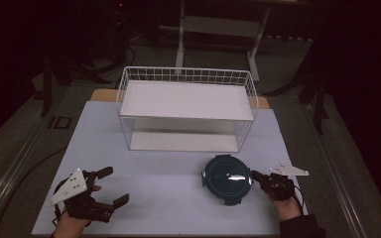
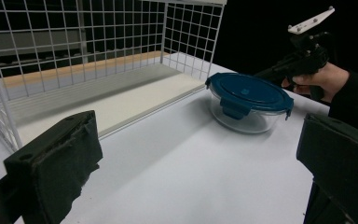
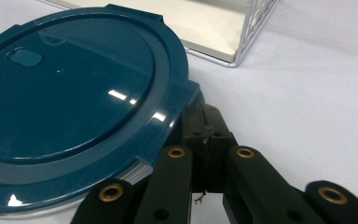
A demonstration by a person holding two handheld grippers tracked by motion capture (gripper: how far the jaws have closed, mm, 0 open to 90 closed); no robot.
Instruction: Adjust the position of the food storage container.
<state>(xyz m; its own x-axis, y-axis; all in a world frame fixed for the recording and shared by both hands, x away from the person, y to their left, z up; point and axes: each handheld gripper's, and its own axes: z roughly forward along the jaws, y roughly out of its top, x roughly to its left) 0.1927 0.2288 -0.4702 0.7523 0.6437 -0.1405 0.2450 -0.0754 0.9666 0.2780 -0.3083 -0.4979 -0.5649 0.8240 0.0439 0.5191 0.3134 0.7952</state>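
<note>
On the white table, near its front right part, a round glass container with a dark blue clip-on lid, upright, lid closed, clear bowl visible beneath the lid in the left gripper view. Just beside the container's right edge, the right gripper, held in a hand entering from the bottom right, grey three-cornered plate on top. Jaws pressed together, nothing pinched between them; in the right gripper view, closed tips right against the lid's rim by one of its clip tabs, seemingly touching, though actual contact hard to confirm. At the front left of the table, well apart from the container, the left gripper, in the other hand, jaws spread wide with only bare table between them, nothing held. From the left gripper view, black padded jaws at either side of the picture, the container and the right gripper farther off between them. Behind the container, toward the middle back of the table, a white wire rack with an upper shelf and a lower shelf, both bare, open toward the person. Container clear of the rack, standing in front of its right half. Surroundings beyond the table dark, a pale frame dimly seen behind the rack.
</note>
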